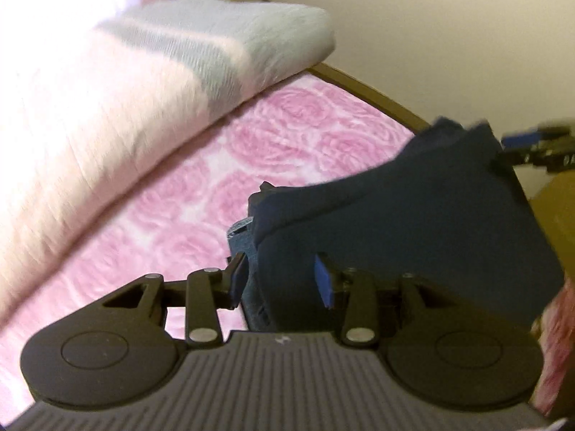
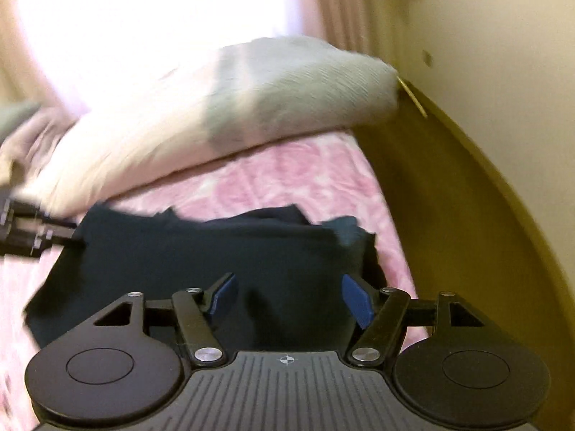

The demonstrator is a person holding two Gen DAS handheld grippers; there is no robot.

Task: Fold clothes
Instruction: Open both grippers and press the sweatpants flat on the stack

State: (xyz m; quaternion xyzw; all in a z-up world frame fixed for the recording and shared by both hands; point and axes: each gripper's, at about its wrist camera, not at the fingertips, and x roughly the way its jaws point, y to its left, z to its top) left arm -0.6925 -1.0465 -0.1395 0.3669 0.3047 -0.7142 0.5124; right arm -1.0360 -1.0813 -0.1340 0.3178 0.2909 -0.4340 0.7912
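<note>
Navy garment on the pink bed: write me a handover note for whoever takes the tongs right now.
Left tongs: open, navy garment between the fingers, not pinched.
Right tongs: open, over the same garment.
The garment lies bunched on the pink floral bedspread, near the bed's wooden edge; a folded white-and-grey blanket lies behind it.
Done: no neat fold visible; both views are blurred.
Left: grip the edges, spread flat, fold.
</note>
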